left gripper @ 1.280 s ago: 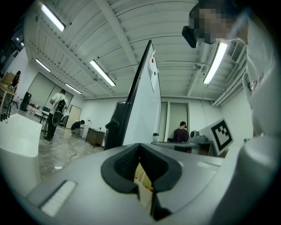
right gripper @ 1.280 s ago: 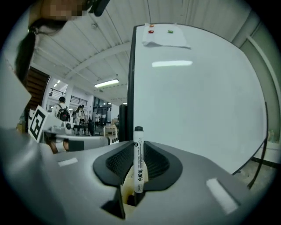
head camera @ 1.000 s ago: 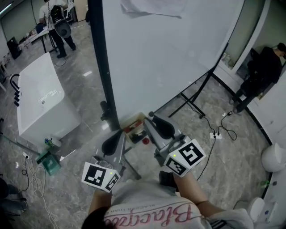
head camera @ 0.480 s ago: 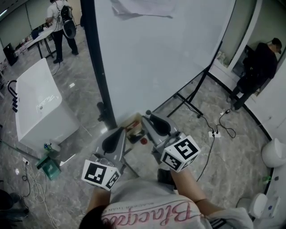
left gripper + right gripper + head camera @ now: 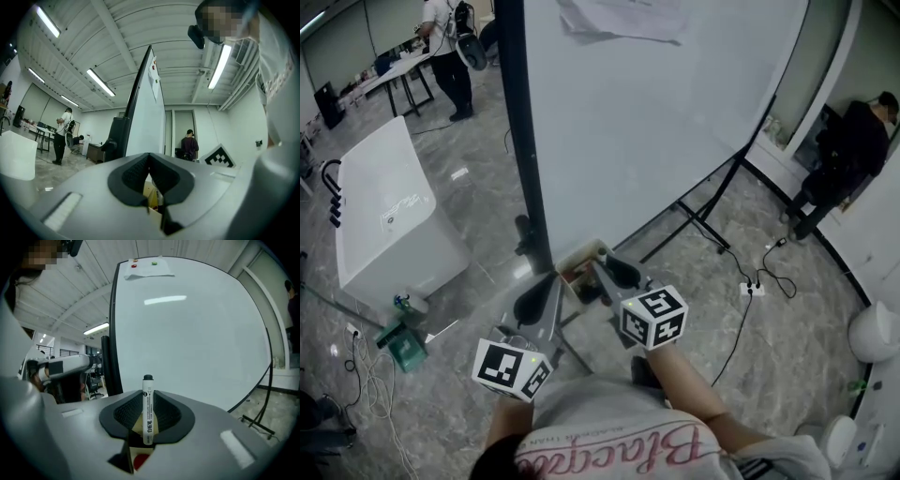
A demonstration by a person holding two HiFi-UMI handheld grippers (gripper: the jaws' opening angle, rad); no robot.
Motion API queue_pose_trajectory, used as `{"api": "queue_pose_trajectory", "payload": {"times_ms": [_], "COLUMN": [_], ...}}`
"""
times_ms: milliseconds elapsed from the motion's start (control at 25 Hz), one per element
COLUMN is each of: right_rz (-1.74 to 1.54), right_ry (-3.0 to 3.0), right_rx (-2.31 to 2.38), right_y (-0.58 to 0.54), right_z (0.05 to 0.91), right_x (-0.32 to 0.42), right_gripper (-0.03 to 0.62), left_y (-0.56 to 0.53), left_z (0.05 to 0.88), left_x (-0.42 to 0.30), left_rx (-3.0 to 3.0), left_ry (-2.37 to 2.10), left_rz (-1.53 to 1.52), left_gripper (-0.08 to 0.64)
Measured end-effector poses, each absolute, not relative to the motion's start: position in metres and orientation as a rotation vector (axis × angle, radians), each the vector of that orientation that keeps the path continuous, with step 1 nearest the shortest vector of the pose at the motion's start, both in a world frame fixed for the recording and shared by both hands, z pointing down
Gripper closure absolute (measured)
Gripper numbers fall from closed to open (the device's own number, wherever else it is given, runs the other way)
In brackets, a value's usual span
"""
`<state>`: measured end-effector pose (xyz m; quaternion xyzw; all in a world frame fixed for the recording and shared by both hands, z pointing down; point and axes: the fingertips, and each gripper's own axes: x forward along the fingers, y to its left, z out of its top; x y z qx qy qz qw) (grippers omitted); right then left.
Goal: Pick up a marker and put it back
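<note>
The fingers (image 5: 125,414) of the right gripper (image 5: 148,395) are clamping a white marker (image 5: 147,416), pressing on its barrel from both sides. The marker is standing upright between the ribbed pads, its black cap pointing up and poking past the fingertips. Below its lower end, something red and round (image 5: 139,460) is showing through the gap, too little of it to name.

The fingers (image 5: 133,174) of the left gripper (image 5: 150,156) are meeting at their tips and holding nothing. A slit lower down is showing only a yellowish surface beyond.

In the head view the two grippers are pointing forward side by side. A small open tray (image 5: 579,253) is sitting between their tips, at the lower edge of the whiteboard (image 5: 656,122). The marker itself is too small to make out there.

The whiteboard is leaning on a black stand, with a black post (image 5: 520,141) running along its left edge. A sheet of paper (image 5: 146,269) is hanging at its top under a red and a green magnet.

The stand's legs are spreading over a grey polished floor (image 5: 769,356), where a white power strip (image 5: 752,287) is lying with its cables. A white tub (image 5: 389,216) is standing well to the left. One person (image 5: 455,47) is standing beyond it by a bench, and another person (image 5: 848,155) is standing far to the right.
</note>
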<state>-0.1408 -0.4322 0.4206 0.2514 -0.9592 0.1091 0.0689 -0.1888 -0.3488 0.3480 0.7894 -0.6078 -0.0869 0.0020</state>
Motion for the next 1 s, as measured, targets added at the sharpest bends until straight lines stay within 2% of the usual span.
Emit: {"api": "queue_pose_trajectory", "payload": {"times_ms": [240,520,1000], "right_rz": [0.147,0.098,0.033], "right_ry": [-2.787,-2.734,-2.989], "right_rx": [0.825,0.797,0.845], "right_y": [-0.450,-0.468,-0.414], "right_z": [0.432,0.441,0.347], "right_x": [-0.136,-0.127,-0.078], "right_gripper": [0.502,0.441,0.459], "left_y": [-0.351,-0.355,-0.354], "left_z": [0.356,0.358,0.360], "left_x": [-0.193,-0.185,-0.177], "left_rx": [2.450,2.443,2.448], "left_ry": [-1.911,-1.886,-1.864], "left_rz": [-0.267,-0.282,-0.288], "left_gripper": [0.560,0.560,0.560]}}
